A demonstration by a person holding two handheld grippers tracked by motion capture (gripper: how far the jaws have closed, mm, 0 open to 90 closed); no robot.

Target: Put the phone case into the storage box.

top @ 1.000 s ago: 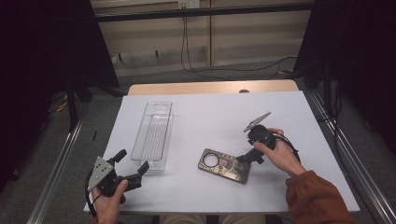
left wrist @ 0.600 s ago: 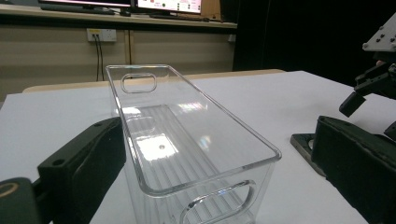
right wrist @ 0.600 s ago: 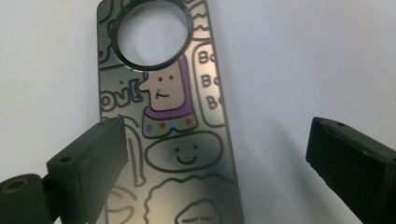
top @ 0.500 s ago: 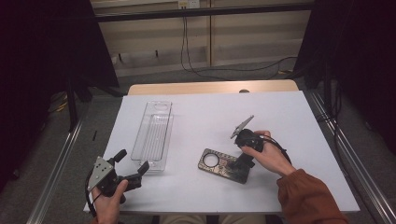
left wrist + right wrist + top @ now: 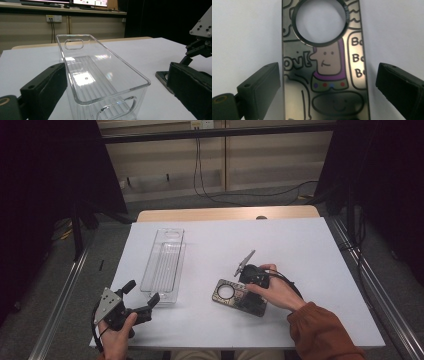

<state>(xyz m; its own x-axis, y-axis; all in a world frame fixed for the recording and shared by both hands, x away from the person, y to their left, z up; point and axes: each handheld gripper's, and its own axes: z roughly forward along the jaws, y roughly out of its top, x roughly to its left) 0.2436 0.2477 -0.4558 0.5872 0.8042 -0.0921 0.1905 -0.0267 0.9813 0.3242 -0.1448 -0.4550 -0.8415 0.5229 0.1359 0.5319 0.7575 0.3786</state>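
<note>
Right hand-held gripper (image 5: 324,82) poised wide open astride the phone case (image 5: 324,75) lying flat on the bench (image 5: 300,250); closing squarely on its long edges should prevent slipping. Left hand-held gripper (image 5: 110,100) stands wide at the clear tray's (image 5: 100,75) near end.

Right gripper view: case (image 5: 325,75) cut off at the top and bottom edges; cartoon lettering on it partly cropped, words unreadable. High view: right gripper (image 5: 248,281) and the hand (image 5: 272,290) cover the case's near end; jaw tips not resolvable. Left gripper view: tray (image 5: 100,80) near end runs off the bottom edge; right jaw hides part of the case.
</note>
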